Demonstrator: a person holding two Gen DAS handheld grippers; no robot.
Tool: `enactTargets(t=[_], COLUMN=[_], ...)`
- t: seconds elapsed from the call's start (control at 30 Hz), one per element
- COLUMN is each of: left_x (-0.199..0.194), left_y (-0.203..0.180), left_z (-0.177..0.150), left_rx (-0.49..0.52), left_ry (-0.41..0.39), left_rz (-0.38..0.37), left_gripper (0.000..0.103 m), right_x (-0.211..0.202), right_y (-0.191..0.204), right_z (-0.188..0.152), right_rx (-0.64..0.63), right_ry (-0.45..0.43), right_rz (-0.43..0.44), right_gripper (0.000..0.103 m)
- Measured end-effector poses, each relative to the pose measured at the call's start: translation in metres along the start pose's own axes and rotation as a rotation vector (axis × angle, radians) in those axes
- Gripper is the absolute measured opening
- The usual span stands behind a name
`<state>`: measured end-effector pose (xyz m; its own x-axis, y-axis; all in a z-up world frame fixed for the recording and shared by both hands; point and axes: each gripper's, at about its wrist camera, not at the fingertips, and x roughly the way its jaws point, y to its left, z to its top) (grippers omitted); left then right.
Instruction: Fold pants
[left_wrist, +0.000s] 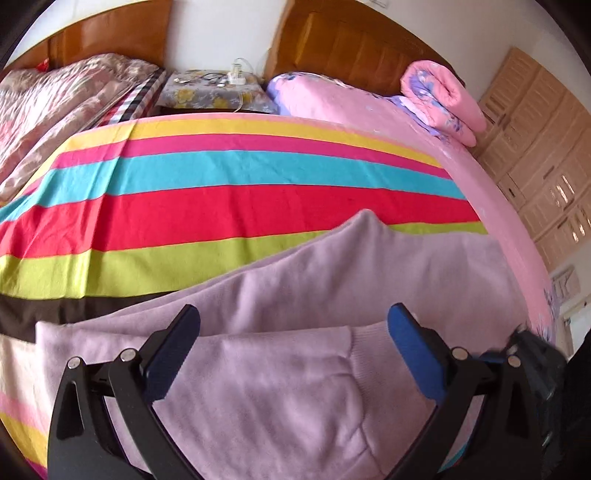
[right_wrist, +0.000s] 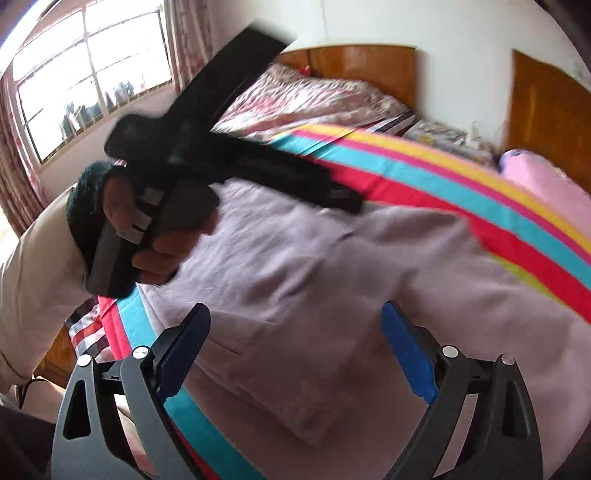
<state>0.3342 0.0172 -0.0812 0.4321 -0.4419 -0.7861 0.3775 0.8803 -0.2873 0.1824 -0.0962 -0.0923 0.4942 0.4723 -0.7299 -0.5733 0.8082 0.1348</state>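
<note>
Worth bringing both tools down onto the pants at 1 edge each, pinching through every layer of cloth, and lifting together so the fold lands square rather than skewed. Best to take hold near a seam or the ribbed band, where the knit is thicker and less likely to slip. Left gripper spread wide, nothing between the blue pads, poised just above a folded layer of the cloth. Right gripper likewise wide apart and empty, hanging over the near part of the garment. Probably a moment between folds, with a fresh grasp needed next; hard to tell how many folds are already in. Pale lilac pants, soft and fleecy-looking, lying spread on the striped sheet of the bed, toward its near right side, with 1 layer doubled over another and a raised corner pointing to the far side. A few gentle creases across the top, no tight bunching. In the right wrist view, the person's left hand wrapped round the other tool's handle, held above the far left part of the garment, blurred. Likely to drape and sag when lifted, so a low, slow carry suits it. Beyond, a rolled pink quilt far right.
</note>
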Motion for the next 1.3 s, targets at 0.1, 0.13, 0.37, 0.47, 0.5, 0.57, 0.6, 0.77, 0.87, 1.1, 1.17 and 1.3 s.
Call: enactTargets(t=[0.1,0.13,0.37,0.47,0.5,0.57,0.6,0.77,0.87,1.1,1.17,1.3], left_x=[0.017,0.024,0.049,0.024,0.012,-0.019,-0.03,-0.056,-0.047,-0.033,-0.029,-0.024], left_y=[-0.015,-0.015,0.001,-0.001,0.001,0.01,0.015,0.053,0.062,0.076,0.071,0.064], left_z=[0.001,0.001,-0.005,-0.009,-0.009,-0.011,-0.015,-0.05,-0.069,-0.079,-0.078,-0.078], left_rx=[0.049,0.066,0.054,0.058,0.064,0.043,0.029,-0.047,-0.064,-0.065,-0.046,-0.016], left_ry=[0.017,0.028,0.047,-0.019,-0.06,-0.14,-0.159,-0.181,-0.145,-0.122,-0.113,-0.103], left_rz=[-0.041,-0.037,-0.049,-0.011,-0.014,0.018,0.047,0.168,0.226,0.299,0.33,0.377], left_gripper=[0.102,0.102,0.102,0.098,0.099,0.1,0.101,0.101,0.102,0.102,0.102,0.102], right_x=[0.024,0.032,0.031,0.028,0.027,0.022,0.017,0.011,0.032,0.048,0.041,0.02], right_y=[0.003,-0.001,-0.011,-0.01,-0.009,-0.01,-0.007,0.01,0.019,0.024,0.019,0.003], right_z=[-0.008,-0.013,-0.019,-0.02,-0.02,-0.014,-0.012,0.003,0.004,-0.009,-0.011,-0.019], right_rx=[0.01,0.028,0.08,0.095,0.107,0.123,0.115,0.063,0.031,-0.029,-0.004,0.056], right_ry=[0.084,0.116,0.093,0.11,0.114,0.097,0.072,-0.009,0.043,0.086,0.068,0.008], right_rz=[-0.029,-0.039,-0.049,-0.064,-0.073,-0.113,-0.121,-0.096,-0.099,-0.128,-0.141,-0.191], right_gripper=[0.09,0.092,0.092,0.092,0.092,0.092,0.092,0.092,0.092,0.092,0.092,0.092])
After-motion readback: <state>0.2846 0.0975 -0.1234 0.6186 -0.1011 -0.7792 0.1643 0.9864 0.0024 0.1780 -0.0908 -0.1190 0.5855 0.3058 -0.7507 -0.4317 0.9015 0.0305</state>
